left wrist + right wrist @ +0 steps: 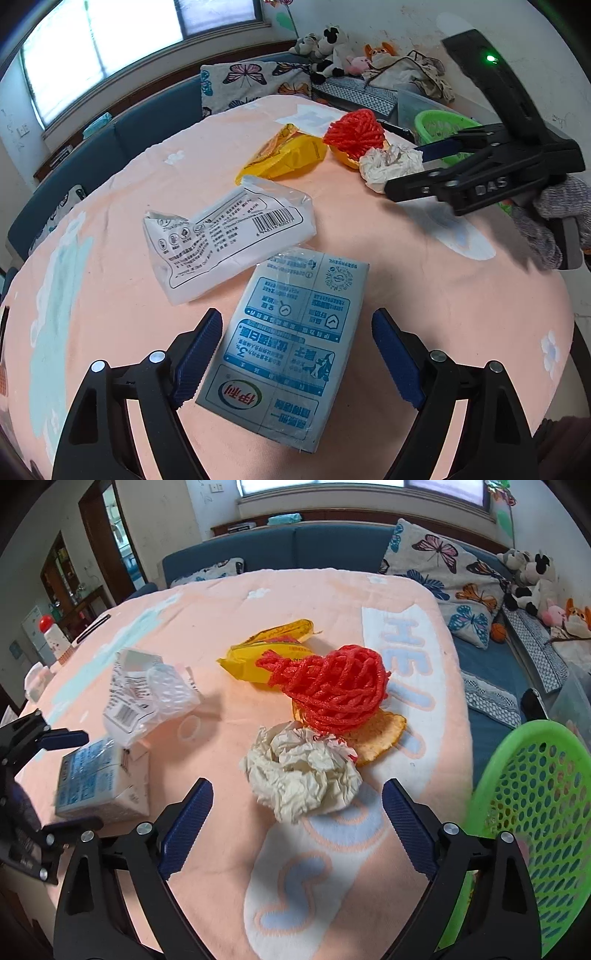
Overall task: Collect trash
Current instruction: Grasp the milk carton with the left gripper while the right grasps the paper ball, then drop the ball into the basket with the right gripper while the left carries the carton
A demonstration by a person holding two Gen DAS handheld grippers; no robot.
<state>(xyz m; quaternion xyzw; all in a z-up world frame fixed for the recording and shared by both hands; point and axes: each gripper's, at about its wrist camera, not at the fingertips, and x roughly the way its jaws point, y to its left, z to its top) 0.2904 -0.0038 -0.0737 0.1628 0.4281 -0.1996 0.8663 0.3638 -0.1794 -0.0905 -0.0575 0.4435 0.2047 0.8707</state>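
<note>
A blue-and-grey milk carton (291, 347) lies flat on the pink table cover, between the open fingers of my left gripper (297, 354); it also shows in the right wrist view (101, 779). A crumpled white paper ball (301, 771) lies just ahead of my open right gripper (297, 823), between its fingertips; it also shows in the left wrist view (391, 164). Behind the ball lie a red mesh net (332, 686), an orange peel (380, 738), a yellow wrapper (266, 653) and a clear white plastic bag (147, 698). A green perforated basket (535, 812) stands at the right.
The table cover (229, 602) ends at a blue sofa (295, 546) with butterfly cushions and stuffed toys. A white bottle with a red cap (51, 635) stands at the far left. In the left wrist view the right gripper's body (480, 173) hangs at the right.
</note>
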